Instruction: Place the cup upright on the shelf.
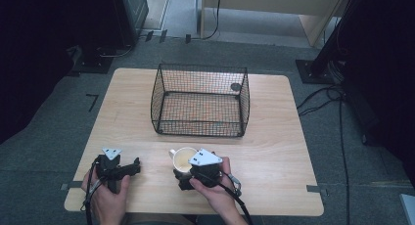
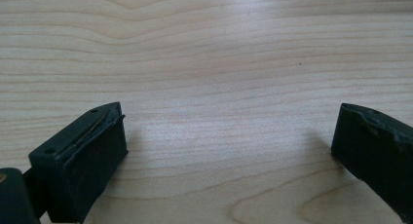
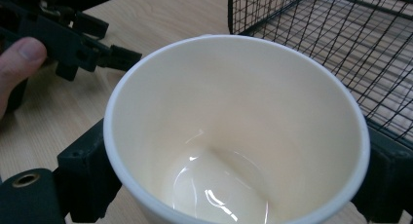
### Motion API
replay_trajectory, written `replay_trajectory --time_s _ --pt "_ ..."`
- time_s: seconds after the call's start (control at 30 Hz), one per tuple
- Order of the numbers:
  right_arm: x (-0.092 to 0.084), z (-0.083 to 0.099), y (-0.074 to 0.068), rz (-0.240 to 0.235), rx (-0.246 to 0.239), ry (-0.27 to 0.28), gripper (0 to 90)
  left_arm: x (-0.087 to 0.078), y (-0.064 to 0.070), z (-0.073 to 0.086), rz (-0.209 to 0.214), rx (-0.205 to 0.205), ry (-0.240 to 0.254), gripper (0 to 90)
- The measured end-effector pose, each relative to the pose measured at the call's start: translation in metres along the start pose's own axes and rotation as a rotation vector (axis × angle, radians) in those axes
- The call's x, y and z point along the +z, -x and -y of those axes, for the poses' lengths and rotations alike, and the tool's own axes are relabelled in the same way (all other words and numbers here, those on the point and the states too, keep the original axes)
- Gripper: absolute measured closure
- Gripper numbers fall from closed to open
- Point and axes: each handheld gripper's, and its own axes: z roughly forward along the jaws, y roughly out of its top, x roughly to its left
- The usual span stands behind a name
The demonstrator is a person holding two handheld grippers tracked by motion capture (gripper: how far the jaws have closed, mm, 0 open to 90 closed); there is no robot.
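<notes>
Wood surface (image 1: pixel 274 137) on grey carpet, black wire basket (image 1: pixel 199 100) at centre w/ nothing inside. Right hand-held gripper (image 1: pixel 183 173) clamped on a white cup (image 1: pixel 182 159), jaws on both sides; cup sits near the front edge, just in front of basket. Left hand-held gripper (image 1: pixel 133 166) spread wide over bare wood, well left of cup.

A cream-white cup (image 3: pixel 234 131), glossy and empty inside, sits tilted at the near middle of the wooden surface (image 1: pixel 274 137), its mouth facing up.
</notes>
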Motion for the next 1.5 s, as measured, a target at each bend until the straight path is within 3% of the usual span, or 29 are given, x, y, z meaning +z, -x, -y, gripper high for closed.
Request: replay_trajectory --time_s 0.6,1.5 --pt "-0.032 -0.036 0.025 0.048 0.020 0.087 9.1 0.000 0.000 0.000 0.000 -0.003 0.002 0.0" --pt "-0.055 -0.076 0.053 0.082 0.037 0.156 9.2 0.000 0.000 0.000 0.001 -0.003 0.001 0.0"
